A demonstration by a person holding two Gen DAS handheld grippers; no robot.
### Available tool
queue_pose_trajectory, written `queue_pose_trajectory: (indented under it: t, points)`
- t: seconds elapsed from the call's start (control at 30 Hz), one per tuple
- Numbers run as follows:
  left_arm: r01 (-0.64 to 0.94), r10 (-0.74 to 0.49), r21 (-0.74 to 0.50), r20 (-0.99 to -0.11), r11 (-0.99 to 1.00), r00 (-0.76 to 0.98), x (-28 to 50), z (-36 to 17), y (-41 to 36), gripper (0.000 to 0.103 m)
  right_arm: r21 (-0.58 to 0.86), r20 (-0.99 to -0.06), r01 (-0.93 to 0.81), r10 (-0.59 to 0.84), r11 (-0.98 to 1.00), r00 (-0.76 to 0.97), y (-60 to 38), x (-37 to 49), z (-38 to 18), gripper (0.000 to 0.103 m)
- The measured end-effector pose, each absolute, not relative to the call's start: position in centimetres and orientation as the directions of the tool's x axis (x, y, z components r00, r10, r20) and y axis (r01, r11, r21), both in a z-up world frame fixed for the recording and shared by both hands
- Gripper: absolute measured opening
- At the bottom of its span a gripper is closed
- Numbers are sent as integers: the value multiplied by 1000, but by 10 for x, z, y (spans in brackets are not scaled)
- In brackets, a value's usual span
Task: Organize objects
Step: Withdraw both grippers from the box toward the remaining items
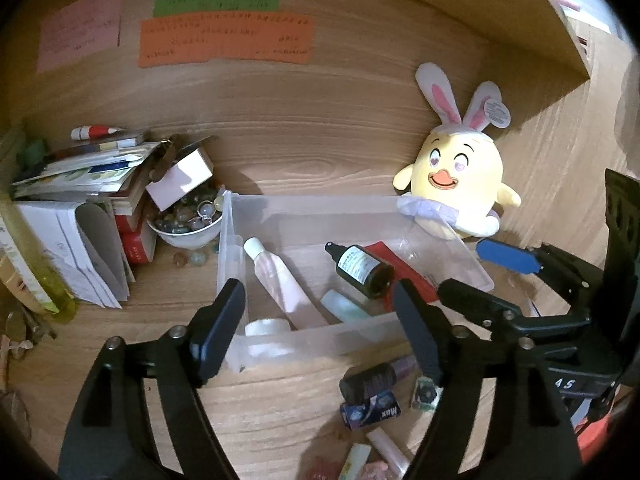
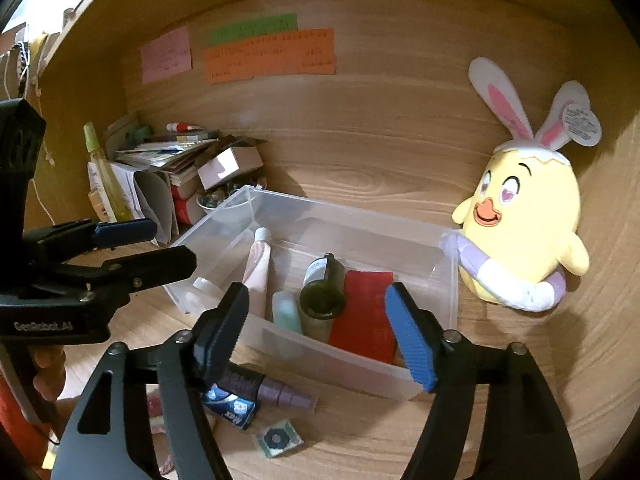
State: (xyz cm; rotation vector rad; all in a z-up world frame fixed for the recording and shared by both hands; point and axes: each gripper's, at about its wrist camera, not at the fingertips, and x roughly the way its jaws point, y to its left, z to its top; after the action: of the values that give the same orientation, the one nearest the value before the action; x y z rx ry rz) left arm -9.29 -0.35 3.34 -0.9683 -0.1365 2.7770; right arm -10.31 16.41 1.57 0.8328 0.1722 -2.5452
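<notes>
Wooden desk (image 2: 400, 432) in a walled alcove | clear bin (image 2: 450, 300) mid-desk holds dark bottle (image 2: 322, 292), pink tube (image 2: 258, 268); plush chick (image 2: 524, 220) touches its far right corner | your left gripper (image 1: 320, 332) and right gripper (image 2: 320, 332) hover spread and empty above its near rim; small items crowd the desk just before it.
</notes>
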Motion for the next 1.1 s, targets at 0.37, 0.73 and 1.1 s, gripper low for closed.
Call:
queue_pose_trajectory:
  t: [0.37,0.73,1.1]
  points:
    - [-135,187,-131,-621,-982,-761,-68,27,-13,92,21,-588,457,-380,-889,-714,176,-79,13,81]
    - [-71,129,-114,-677,-991,-724,-55,-1,-30,94,22,-629,457,-368,-889,-685,177,-67,-13,81]
    - [-55,97,-81,-752,-995,-652,-41,-35,-36,94,4,-686,450,-330,-893,-649,176,-66,-40,81]
